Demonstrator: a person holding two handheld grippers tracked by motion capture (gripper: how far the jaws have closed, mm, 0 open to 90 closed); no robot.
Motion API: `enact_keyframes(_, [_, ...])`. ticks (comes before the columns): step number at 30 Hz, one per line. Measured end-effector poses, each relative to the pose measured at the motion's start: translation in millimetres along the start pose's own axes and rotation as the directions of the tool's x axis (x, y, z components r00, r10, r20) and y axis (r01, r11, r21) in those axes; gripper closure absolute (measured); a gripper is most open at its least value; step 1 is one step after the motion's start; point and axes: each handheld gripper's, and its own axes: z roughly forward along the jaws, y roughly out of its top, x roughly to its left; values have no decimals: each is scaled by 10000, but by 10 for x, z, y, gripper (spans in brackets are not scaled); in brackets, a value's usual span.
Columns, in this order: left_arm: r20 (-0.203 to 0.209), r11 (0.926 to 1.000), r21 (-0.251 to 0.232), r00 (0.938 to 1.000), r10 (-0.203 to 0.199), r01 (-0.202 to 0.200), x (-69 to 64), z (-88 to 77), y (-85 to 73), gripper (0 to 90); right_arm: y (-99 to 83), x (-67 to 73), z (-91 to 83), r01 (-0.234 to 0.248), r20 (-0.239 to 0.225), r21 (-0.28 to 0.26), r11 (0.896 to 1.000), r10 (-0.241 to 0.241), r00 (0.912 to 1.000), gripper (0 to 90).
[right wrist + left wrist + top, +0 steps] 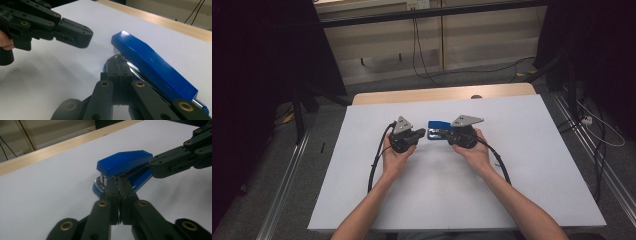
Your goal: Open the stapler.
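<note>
The blue stapler (438, 129) lies mid-table on the white sheet (522, 165), between the two grippers. The left gripper (120, 192) is clenched with nothing between its jaws, tips at the stapler's front end at 9 o'clock. The right gripper (120, 75) is likewise closed and empty, resting against the stapler's side at 3 o'clock. To do well, brace one end steadily while the other presses squarely, avoiding a skid. Nothing crowds the work; cables (377, 160) trail toward 6 o'clock.
</note>
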Motion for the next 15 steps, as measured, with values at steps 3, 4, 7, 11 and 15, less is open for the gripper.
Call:
enact_keyframes(3, [-14, 10000, 58, 10000, 36, -36, -1, 46, -10, 900, -17, -10, 35, -2, 46, 191, 9998, 1, 10000, 900])
enact_keyframes(4, [-79, 9997, 171, 9998, 197, -196, -1, 62, -13, 900, -22, -15, 51, 10, 95, 272, 9996, -12, 10000, 900])
enact_keyframes(7, [-186, 9989, 362, 9994, 293, -287, 25, 116, -22, 900, -20, -31, 85, 157, 176, 456, 9988, -165, 9997, 900])
enact_keyframes(11, [-230, 9990, 450, 9997, 48, -37, 74, 176, -40, 900, -2, -54, 110, 149, 376, 607, 9980, -172, 9991, 900])
enact_keyframes(15, [-184, 9984, 557, 9998, -110, 120, 68, 231, -23, 900, 2, -62, 166, 280, 445, 918, 9954, -322, 9985, 900])
